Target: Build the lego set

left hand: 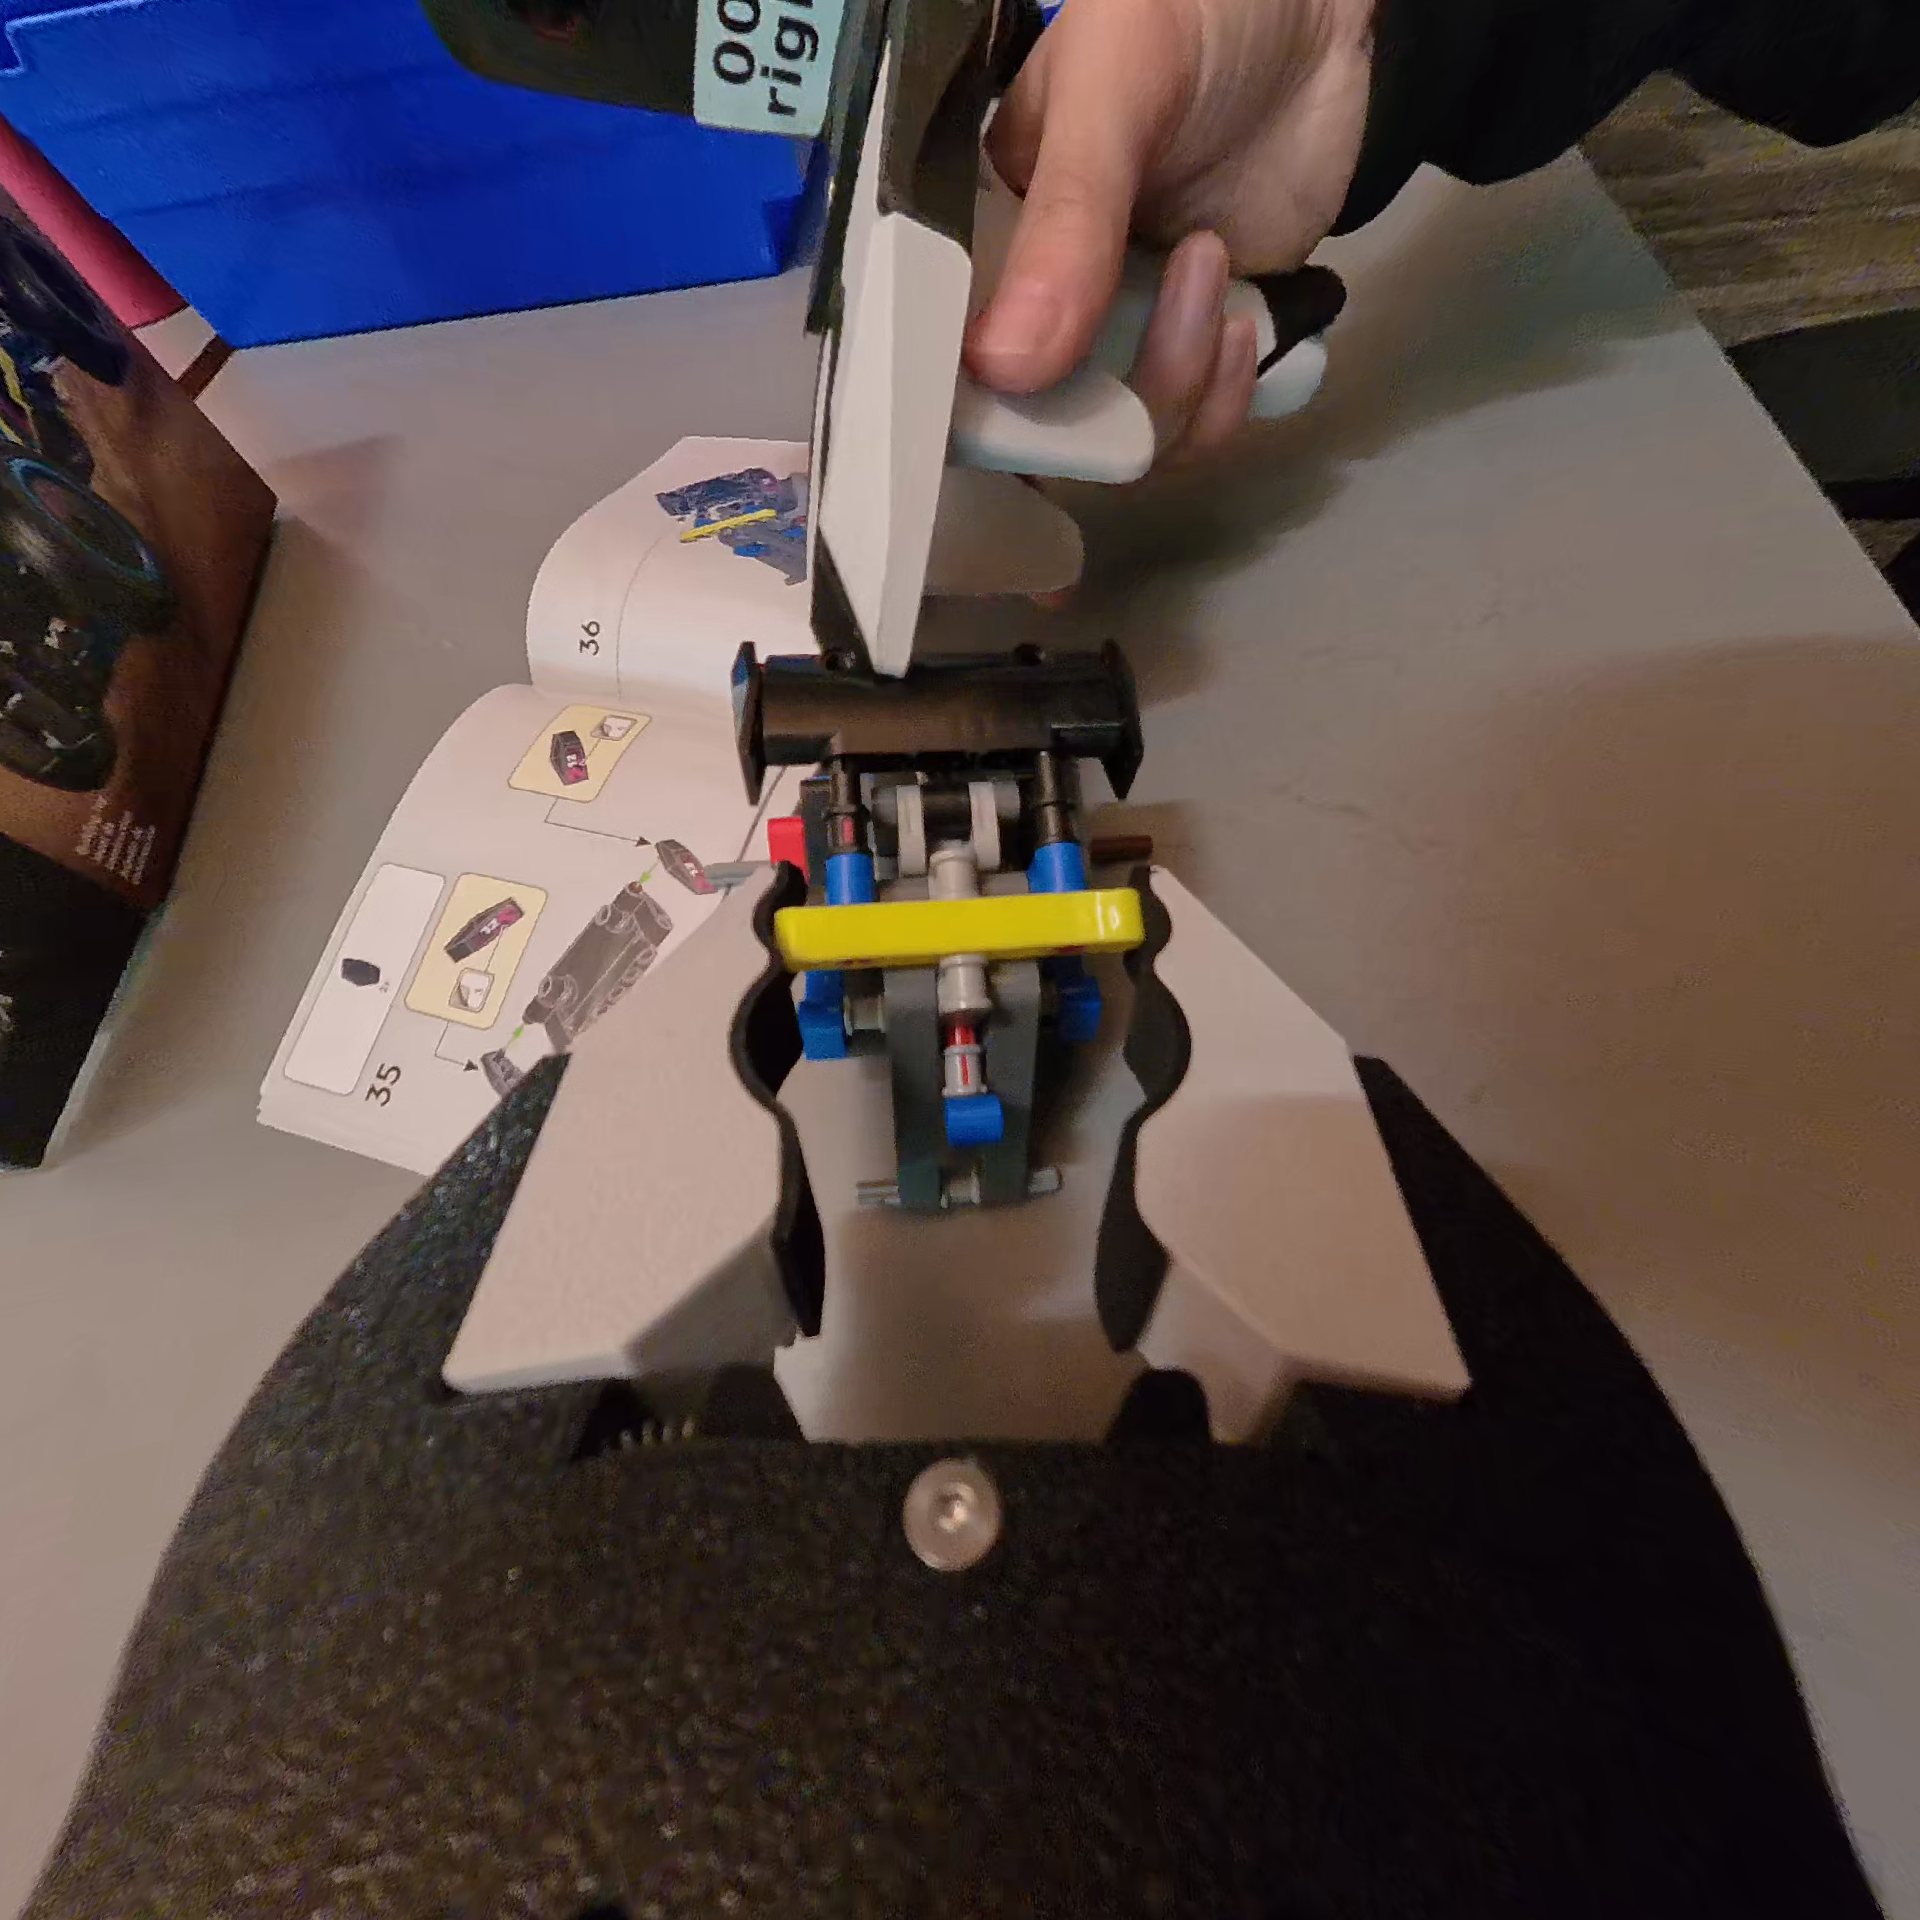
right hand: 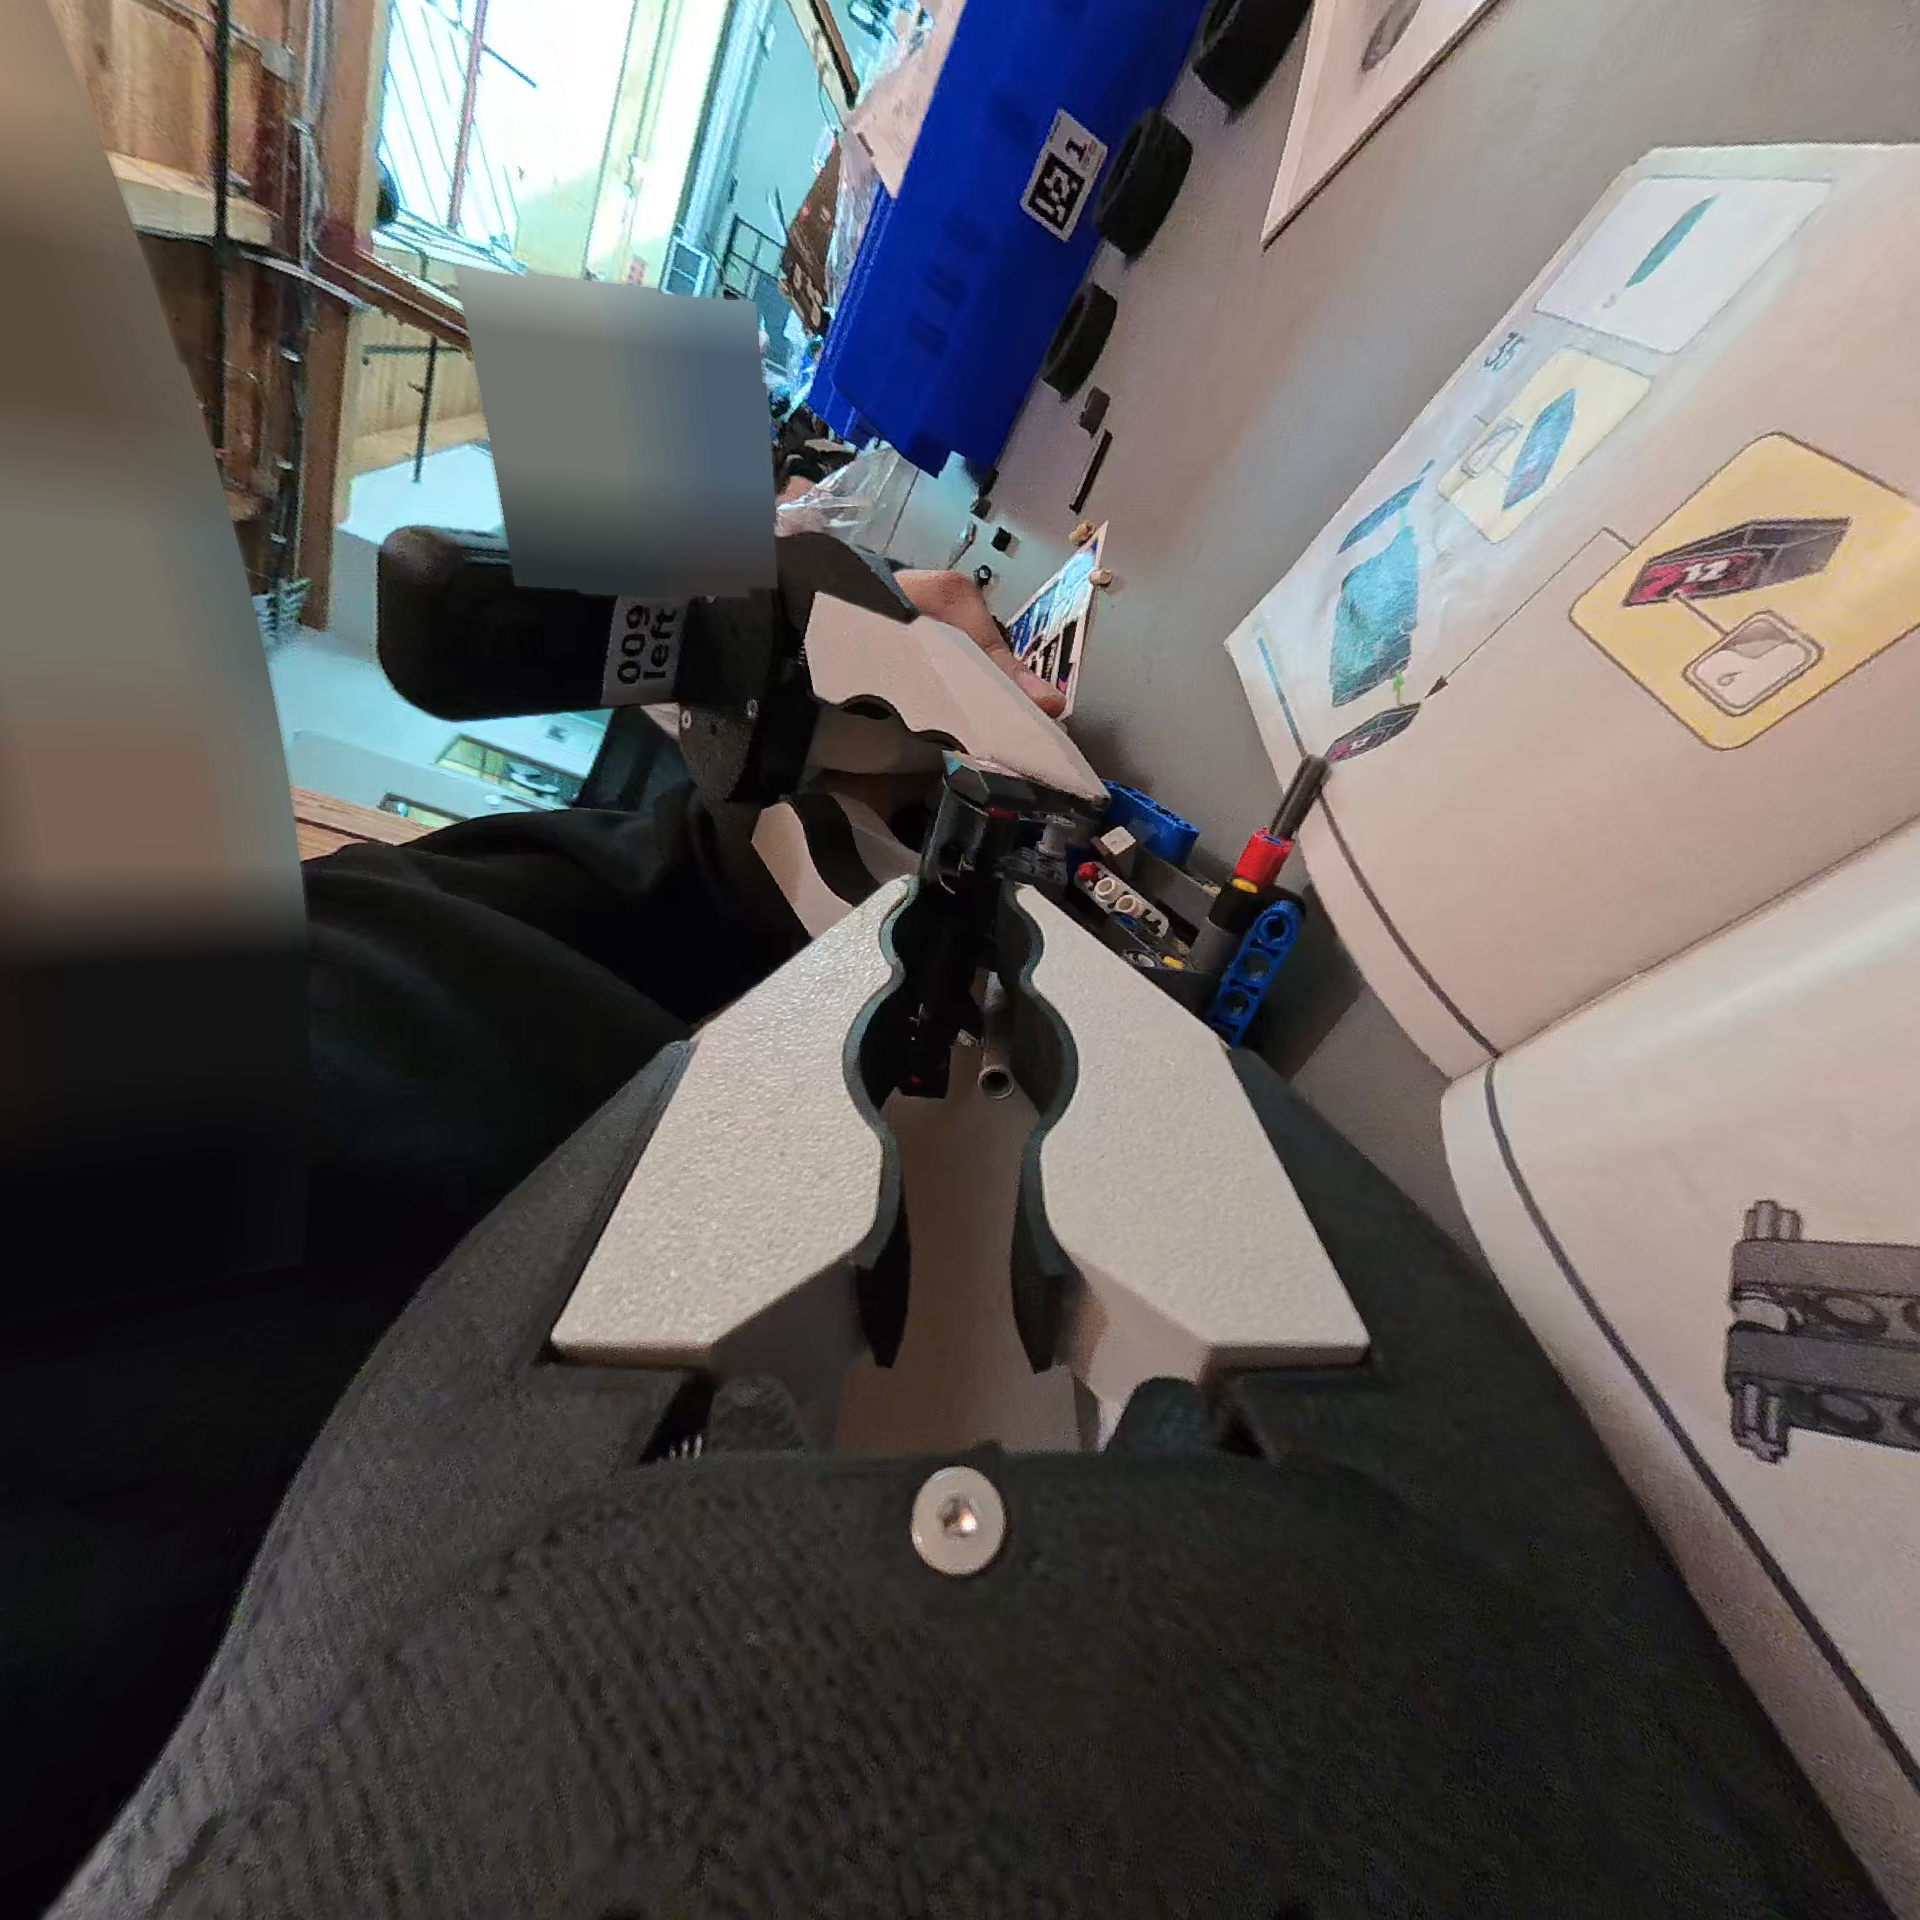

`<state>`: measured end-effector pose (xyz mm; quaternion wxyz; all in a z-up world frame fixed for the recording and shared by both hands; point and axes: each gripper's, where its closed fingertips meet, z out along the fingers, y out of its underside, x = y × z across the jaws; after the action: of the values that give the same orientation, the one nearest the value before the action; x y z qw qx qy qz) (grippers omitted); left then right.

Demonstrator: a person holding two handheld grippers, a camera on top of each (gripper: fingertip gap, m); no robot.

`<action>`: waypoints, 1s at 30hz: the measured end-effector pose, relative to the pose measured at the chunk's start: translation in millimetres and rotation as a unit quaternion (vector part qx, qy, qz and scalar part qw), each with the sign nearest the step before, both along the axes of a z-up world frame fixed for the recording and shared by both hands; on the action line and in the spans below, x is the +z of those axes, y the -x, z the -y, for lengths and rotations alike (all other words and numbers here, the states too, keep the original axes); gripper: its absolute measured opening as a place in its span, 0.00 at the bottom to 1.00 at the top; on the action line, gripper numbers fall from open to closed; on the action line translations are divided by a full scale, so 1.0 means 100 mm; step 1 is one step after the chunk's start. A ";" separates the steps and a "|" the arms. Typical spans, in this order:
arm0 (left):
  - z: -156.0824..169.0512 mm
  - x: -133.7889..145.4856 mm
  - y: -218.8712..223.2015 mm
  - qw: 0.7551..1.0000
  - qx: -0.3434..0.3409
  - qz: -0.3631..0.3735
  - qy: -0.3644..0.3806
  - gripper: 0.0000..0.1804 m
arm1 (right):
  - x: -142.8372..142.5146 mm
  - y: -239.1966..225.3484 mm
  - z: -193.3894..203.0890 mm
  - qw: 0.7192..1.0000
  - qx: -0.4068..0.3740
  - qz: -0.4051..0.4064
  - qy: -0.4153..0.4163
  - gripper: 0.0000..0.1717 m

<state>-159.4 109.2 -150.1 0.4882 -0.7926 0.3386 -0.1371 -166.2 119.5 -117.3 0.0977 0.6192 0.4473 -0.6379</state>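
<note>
We note the left claw [left hand: 956, 935] clamped across a brick-built toy chassis [left hand: 951, 997], its pads pressing the ends of the yellow beam [left hand: 956, 925]. The right claw [right hand: 961, 935] stands narrow, closed on the chassis's black rear wing [left hand: 935, 707], coming down from above in the left wrist view. The chassis sits above the grey counter [left hand: 1507, 831], just beside an open instruction booklet [left hand: 499, 914]. A blue bin [left hand: 416, 187] and a cardboard box [left hand: 94, 623] lie farther off.
</note>
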 end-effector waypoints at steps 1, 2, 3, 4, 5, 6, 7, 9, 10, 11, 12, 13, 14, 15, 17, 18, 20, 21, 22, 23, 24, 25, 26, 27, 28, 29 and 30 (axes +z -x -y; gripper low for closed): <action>-0.01 0.00 0.01 1.000 0.004 -0.001 0.001 0.34 | -0.01 0.01 -0.01 1.000 -0.003 0.004 -0.004 0.06; -0.01 -0.01 0.01 1.000 0.003 0.000 0.004 0.33 | -0.01 0.01 -0.01 1.000 -0.001 0.009 -0.002 0.06; -0.01 -0.01 0.01 1.000 0.003 -0.002 0.004 0.33 | -0.01 0.01 -0.01 1.000 0.002 0.014 -0.002 0.06; -0.01 -0.01 0.01 1.000 0.004 -0.007 0.004 0.33 | -0.02 0.02 -0.01 1.000 0.003 0.018 -0.009 0.07; -0.01 -0.02 0.01 1.000 0.004 -0.012 0.005 0.33 | -0.02 0.02 -0.01 0.999 0.008 0.022 -0.022 0.07; -0.01 -0.02 0.02 1.000 0.004 -0.016 0.005 0.33 | -0.03 0.02 -0.01 0.999 0.012 0.026 -0.029 0.07; -0.02 -0.02 0.02 1.000 0.005 -0.018 0.004 0.33 | -0.03 0.03 -0.01 0.999 0.011 0.030 -0.026 0.07; -0.01 -0.02 0.02 1.000 0.003 -0.018 0.004 0.33 | -0.04 0.03 0.00 0.999 0.013 0.035 -0.016 0.07; -0.02 -0.02 0.03 1.000 0.006 -0.019 0.005 0.33 | -0.04 0.04 -0.01 0.999 0.009 0.036 -0.018 0.07; -0.02 -0.02 0.04 1.000 0.008 -0.016 0.008 0.33 | -0.04 0.06 -0.01 0.999 0.006 0.036 -0.029 0.07; -0.02 -0.02 0.05 1.000 0.011 -0.014 0.010 0.33 | -0.04 0.07 -0.01 0.999 0.004 0.033 -0.042 0.07; -0.02 -0.02 0.06 1.000 0.016 -0.012 0.011 0.33 | -0.03 0.09 -0.02 0.998 -0.001 0.032 -0.052 0.08; -0.03 -0.02 0.06 1.000 0.020 -0.011 0.012 0.33 | -0.03 0.10 -0.02 0.998 -0.005 0.031 -0.062 0.08; -0.03 -0.02 0.07 1.000 0.023 -0.009 0.013 0.33 | -0.02 0.10 -0.02 0.997 -0.006 0.030 -0.071 0.08; -0.04 0.00 0.07 1.000 0.026 -0.005 0.007 0.34 | 0.02 0.11 -0.03 0.997 -0.019 0.019 -0.073 0.07; -0.02 0.01 0.07 1.000 0.018 0.000 0.006 0.34 | 0.03 0.10 -0.02 0.997 -0.018 0.014 -0.072 0.08; 0.00 0.01 0.04 1.000 0.006 0.010 0.008 0.34 | 0.02 0.05 0.02 0.998 0.000 0.008 -0.070 0.09; 0.01 0.00 0.02 1.000 0.004 0.011 0.009 0.34 | 0.00 0.04 0.02 0.997 0.003 0.007 -0.072 0.09; 0.01 0.00 0.02 1.000 0.003 0.011 0.010 0.34 | 0.00 0.04 0.01 0.997 0.004 0.003 -0.073 0.09; 0.01 0.00 0.02 1.000 0.000 0.010 0.010 0.34 | 0.01 0.06 0.02 0.998 0.003 0.001 -0.063 0.11; 0.01 0.00 0.01 1.000 -0.001 0.009 0.008 0.34 | 0.03 0.08 0.03 0.999 0.003 0.003 -0.048 0.13; 0.01 0.01 0.01 1.000 -0.001 0.009 0.007 0.34 | 0.04 0.08 0.05 0.999 0.005 0.002 -0.038 0.14; 0.02 0.01 0.01 1.000 -0.004 0.007 0.005 0.34 | 0.04 0.08 0.05 0.999 0.007 0.001 -0.039 0.12; 0.03 0.01 0.01 1.000 -0.007 0.004 0.002 0.34 | 0.03 0.08 0.05 0.999 0.010 0.000 -0.038 0.09; 0.03 0.01 0.01 1.000 -0.007 0.000 -0.001 0.34 | 0.03 0.08 0.05 0.999 0.010 -0.003 -0.034 0.08; 0.02 0.01 0.00 1.000 -0.007 0.000 -0.001 0.34 | 0.03 0.08 0.05 1.000 0.010 -0.003 -0.027 0.07; 0.02 0.01 0.00 1.000 -0.007 0.000 -0.001 0.34 | 0.03 0.08 0.05 1.000 0.010 -0.004 -0.023 0.07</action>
<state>-159.8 107.1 -149.3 0.4877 -0.7900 0.3440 -0.1403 -173.9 114.9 -114.4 0.0885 0.6142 0.4685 -0.6288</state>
